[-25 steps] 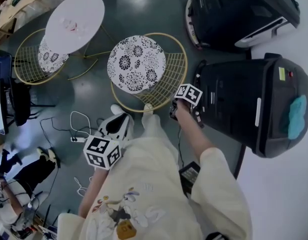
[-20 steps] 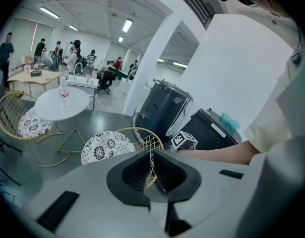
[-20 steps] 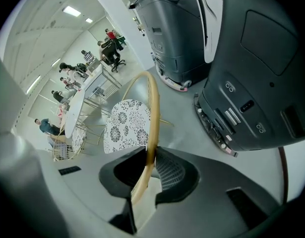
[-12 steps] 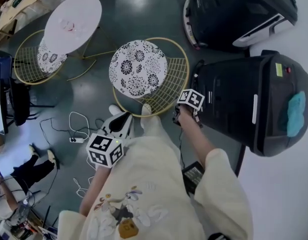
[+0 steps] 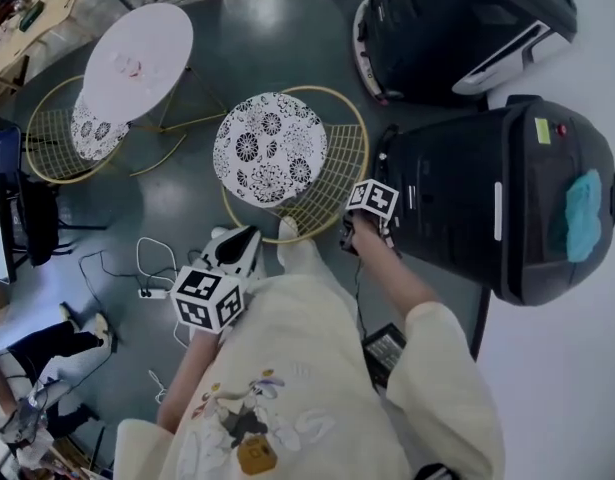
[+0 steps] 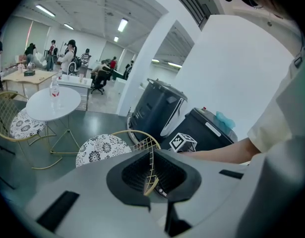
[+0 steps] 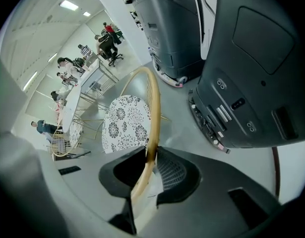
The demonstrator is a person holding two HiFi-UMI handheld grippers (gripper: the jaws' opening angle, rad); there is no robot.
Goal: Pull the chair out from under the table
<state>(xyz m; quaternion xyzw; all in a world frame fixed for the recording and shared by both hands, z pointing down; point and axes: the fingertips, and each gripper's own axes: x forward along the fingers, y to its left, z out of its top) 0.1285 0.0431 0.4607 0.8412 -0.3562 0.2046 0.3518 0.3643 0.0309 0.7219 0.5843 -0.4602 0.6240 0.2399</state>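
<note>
An open-plan office or lab hall: ceiling strip lights [image 6: 45,10], people [image 6: 69,53] around desks [image 6: 23,76] behind, big black machines [image 5: 467,198] on grey floor [image 5: 277,28].

- The left gripper [image 5: 249,238] tilts gently down at the near rim of the chair [image 5: 332,178], and its jaws are clamped on the wire edge.
- The right gripper [image 5: 347,238] points steeply down at the chair's right rim. Its jaws pinch the gold tube and have just eased slightly wider.
- The left forearm [image 5: 187,368] and the right forearm [image 5: 387,276] both reach out toward the chair back.
</note>
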